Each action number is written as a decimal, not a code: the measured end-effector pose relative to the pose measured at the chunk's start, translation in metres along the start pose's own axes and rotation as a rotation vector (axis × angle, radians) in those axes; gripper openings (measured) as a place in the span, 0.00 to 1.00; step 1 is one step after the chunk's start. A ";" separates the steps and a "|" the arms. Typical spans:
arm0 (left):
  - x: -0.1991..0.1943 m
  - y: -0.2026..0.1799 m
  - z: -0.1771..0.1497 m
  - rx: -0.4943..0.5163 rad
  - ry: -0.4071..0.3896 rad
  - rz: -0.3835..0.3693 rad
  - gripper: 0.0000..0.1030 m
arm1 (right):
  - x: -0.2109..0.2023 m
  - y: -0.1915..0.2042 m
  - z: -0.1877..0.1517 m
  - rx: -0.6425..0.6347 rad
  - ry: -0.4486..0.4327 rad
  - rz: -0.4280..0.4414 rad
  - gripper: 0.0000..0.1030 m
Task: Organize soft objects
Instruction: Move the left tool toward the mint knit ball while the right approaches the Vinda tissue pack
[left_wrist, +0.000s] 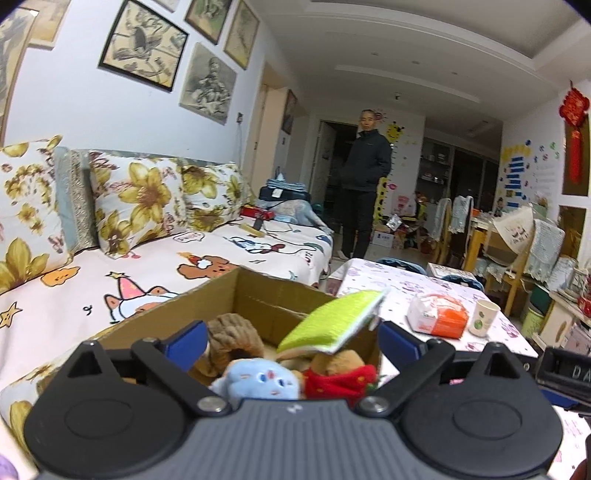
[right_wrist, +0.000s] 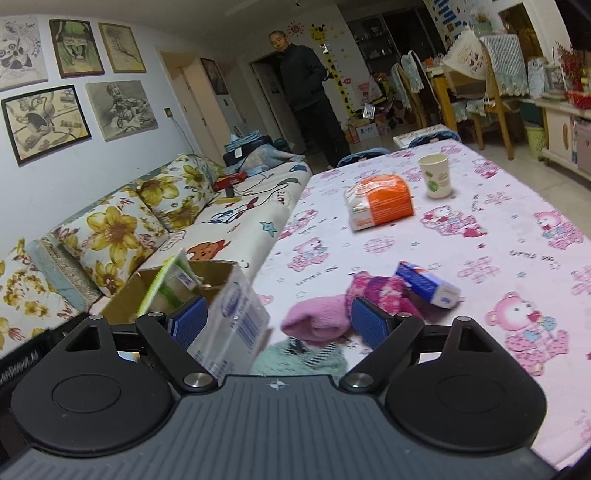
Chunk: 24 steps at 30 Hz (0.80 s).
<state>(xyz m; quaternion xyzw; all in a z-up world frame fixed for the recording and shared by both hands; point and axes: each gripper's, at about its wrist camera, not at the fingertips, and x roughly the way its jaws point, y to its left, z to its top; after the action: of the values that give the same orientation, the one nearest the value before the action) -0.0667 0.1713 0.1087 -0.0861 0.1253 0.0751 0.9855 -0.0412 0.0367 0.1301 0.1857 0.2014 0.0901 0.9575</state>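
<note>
Sorting plush into the cardboard box (left_wrist: 258, 291) at the table's left edge, the left gripper (left_wrist: 291, 332) stands released above it, green sponge cloth (left_wrist: 332, 317) dropped inside. The right gripper (right_wrist: 277, 317), jaws apart and empty, hovers by the pink sock (right_wrist: 314, 317), likely next.

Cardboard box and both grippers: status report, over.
Left gripper open over cardboard box; green sponge between pads, loose. Right gripper open, empty. Pink sock on table.
</note>
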 end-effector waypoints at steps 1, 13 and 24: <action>-0.001 -0.002 -0.001 0.005 -0.003 -0.007 0.97 | -0.003 -0.002 -0.001 -0.006 -0.006 -0.009 1.00; -0.009 -0.035 -0.009 0.083 -0.035 -0.066 0.99 | -0.024 -0.033 -0.006 -0.009 -0.050 -0.068 1.00; -0.015 -0.064 -0.020 0.173 -0.054 -0.115 0.99 | -0.030 -0.060 -0.010 0.010 -0.064 -0.133 1.00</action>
<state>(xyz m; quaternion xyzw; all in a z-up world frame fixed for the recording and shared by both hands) -0.0747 0.1037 0.1026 -0.0056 0.0994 0.0097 0.9950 -0.0664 -0.0225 0.1085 0.1795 0.1829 0.0194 0.9664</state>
